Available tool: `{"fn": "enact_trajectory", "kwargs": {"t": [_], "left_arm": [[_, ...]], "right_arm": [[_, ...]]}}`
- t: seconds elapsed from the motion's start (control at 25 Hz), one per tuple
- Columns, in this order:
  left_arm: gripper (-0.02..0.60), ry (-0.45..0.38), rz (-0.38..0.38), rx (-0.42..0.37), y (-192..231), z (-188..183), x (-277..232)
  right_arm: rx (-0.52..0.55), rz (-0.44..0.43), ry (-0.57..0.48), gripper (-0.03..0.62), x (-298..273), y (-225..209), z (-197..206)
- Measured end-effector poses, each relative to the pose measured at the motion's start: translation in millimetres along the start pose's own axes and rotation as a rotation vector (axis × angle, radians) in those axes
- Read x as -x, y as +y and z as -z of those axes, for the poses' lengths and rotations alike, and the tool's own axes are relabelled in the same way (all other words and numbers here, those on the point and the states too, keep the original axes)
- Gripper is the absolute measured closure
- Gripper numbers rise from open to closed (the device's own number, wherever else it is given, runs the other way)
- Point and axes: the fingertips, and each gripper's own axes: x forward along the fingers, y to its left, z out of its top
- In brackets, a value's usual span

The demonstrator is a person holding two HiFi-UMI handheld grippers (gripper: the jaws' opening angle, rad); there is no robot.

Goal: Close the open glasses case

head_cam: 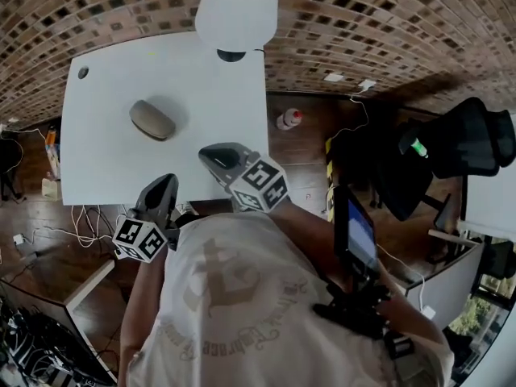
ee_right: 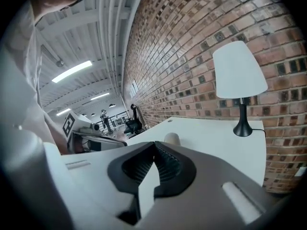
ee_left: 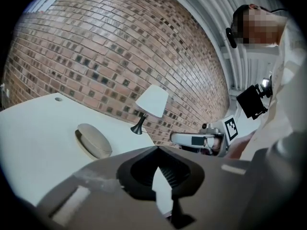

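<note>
The glasses case (head_cam: 152,120) is seen lying with its lid down on the white table (head_cam: 105,168), well apart from both grippers, which are held near the table's front edge. Its whole oval outline is shown in the left gripper view. In the right gripper view only its end is seen above the jaws. The left gripper (ee_left: 156,147) and the right gripper (ee_right: 154,143) are each closed tip to tip, with nothing held. A lamp (head_cam: 236,10) is stood at the far edge. A bottle (head_cam: 289,119) on the floor is shown in the head view alone.
</note>
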Motion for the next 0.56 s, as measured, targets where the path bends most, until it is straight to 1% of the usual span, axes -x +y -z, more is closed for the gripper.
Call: {"fn": "enact_trajectory", "kwargs": {"t": [0.32, 0.4, 0.56], "left_arm": [[0.577, -0.057, -0.087, -0.004, -36, 14, -20], [0.577, -0.053, -0.082, -0.004, -50, 20, -39], [0.577, -0.035, -0.03, -0.016, -66, 20, -69]], "right_arm": [[0.026, -0.109, 0.017, 0.586, 37, -8, 13], [0.016, -0.109, 0.018, 0.586, 56, -21, 17], [-0.006, -0.059, 0.018, 0.586, 78, -46, 22]]}}
